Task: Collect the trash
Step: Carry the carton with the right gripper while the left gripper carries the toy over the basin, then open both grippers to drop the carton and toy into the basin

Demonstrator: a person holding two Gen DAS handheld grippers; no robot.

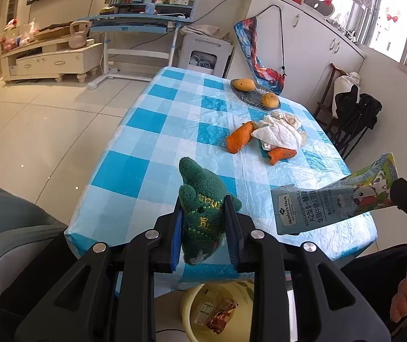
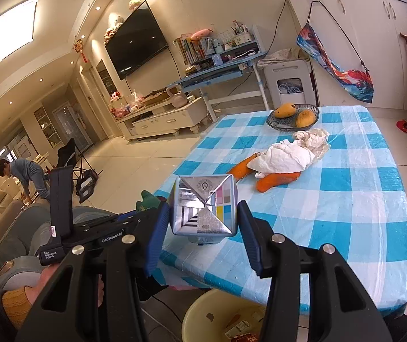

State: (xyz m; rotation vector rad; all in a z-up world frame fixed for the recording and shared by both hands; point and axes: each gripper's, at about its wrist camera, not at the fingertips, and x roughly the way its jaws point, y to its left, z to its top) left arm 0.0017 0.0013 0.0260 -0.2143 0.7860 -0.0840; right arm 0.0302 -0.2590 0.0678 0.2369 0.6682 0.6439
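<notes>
Milk carton (image 2: 203,206) in right fingers, crumpled tissue (image 2: 289,154), orange toys (image 1: 239,136), yellow bin (image 2: 203,316) below

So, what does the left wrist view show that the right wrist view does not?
Only the left wrist view: the left tongs shut on a green plush toy, and the milk carton's printed side.
Only the right wrist view: the right tongs gripping that carton's bottom end, and a person far behind.
Both: checkered table, crumpled tissue, yellow bin.
</notes>
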